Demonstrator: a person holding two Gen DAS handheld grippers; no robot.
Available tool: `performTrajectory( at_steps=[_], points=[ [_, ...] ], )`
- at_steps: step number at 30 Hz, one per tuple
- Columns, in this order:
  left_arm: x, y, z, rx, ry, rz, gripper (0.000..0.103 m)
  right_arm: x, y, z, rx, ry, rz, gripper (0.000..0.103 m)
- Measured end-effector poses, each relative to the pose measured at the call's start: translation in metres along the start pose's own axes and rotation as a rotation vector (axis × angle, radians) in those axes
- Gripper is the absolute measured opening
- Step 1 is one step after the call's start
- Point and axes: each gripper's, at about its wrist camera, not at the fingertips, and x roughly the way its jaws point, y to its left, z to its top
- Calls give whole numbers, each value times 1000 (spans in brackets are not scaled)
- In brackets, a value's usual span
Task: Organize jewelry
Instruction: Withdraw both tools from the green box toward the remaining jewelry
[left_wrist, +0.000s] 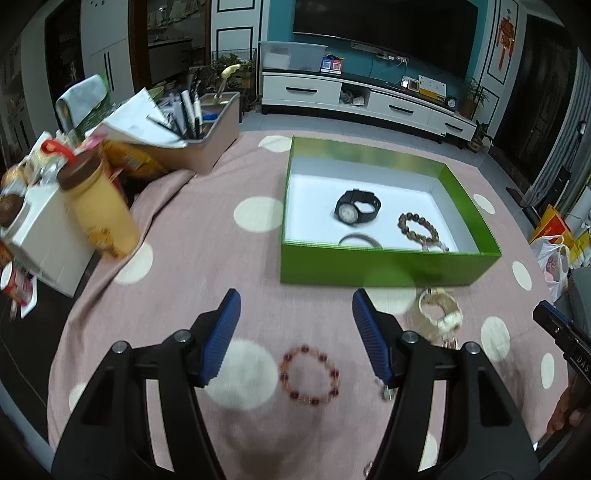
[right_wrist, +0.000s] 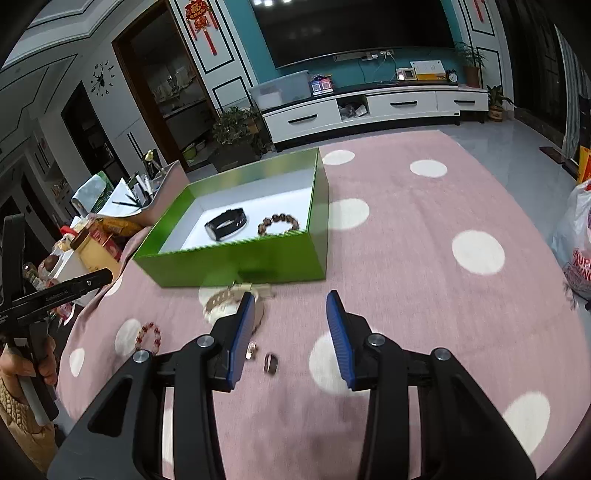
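My left gripper (left_wrist: 291, 306) hangs open and empty over the pink dotted cloth, with a red bead bracelet (left_wrist: 310, 374) lying just under its fingers. Beyond it the green box (left_wrist: 388, 266) holds a black watch (left_wrist: 356, 210), a brown bead bracelet (left_wrist: 419, 227) and a dark band (left_wrist: 360, 240). A beige watch (left_wrist: 441, 312) lies in front of the box. My right gripper (right_wrist: 291, 306) is also open and empty, its left finger over that beige watch (right_wrist: 229, 299). Two small rings (right_wrist: 270, 363) rest between its fingers on the cloth.
Clutter crowds the table's left side: a yellow jar (left_wrist: 99, 214), a white box (left_wrist: 48, 240) and a pen holder (left_wrist: 207, 144). A plastic bag (right_wrist: 576, 251) sits off the right edge. A hand (right_wrist: 22, 369) holds the left tool.
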Motion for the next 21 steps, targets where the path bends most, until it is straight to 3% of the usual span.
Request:
performTrajectory(
  at_steps=[13, 21],
  points=[
    [-22, 22, -50, -47, 42, -7, 64, -19, 12, -39, -16, 46, 10, 41],
    [-28, -9, -91, 63, 95, -81, 64, -20, 14, -56, -5, 79, 16, 41]
  ],
)
